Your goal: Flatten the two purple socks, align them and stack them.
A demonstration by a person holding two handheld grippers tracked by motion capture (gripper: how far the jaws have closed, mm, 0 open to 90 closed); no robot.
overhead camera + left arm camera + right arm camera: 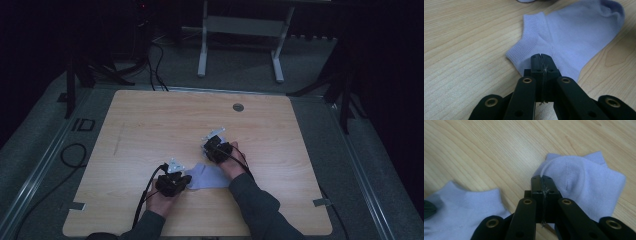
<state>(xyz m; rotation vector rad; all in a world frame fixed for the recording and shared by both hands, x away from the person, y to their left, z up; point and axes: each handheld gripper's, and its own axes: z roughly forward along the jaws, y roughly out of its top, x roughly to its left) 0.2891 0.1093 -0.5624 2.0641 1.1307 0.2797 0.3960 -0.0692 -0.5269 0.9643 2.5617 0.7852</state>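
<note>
Dim light fell on the pale wooden bench (150, 125), and grey carpet with dark stands lay around it. One light-blue sock (207, 176) lay flat near the front edge, between the 2 hands. In the high view it was small and partly covered by both tools, so its shape was hard to read there. From the left gripper view the sock (571, 35) spread up and to the right, its ribbed cuff nearest the jaws and its far end cut off by the top edge. In the right gripper view the fabric appeared in 2 patches: a folded part (584, 182) just right of the jaws and a cuffed part (466, 210) at lower left; whether they belonged to 1 sock or 2 could not be told.

The left gripper (172, 181) had its jaws pressed fully together at the sock's cuff edge (540, 56), pinching the fabric there. The right gripper (217, 149) also had its jaws closed tight, tips at the rim of the folded part (541, 178); whether cloth was caught between them could not be told. A small round metal disc (238, 107) sat near the bench's far edge, well apart from the sock.
</note>
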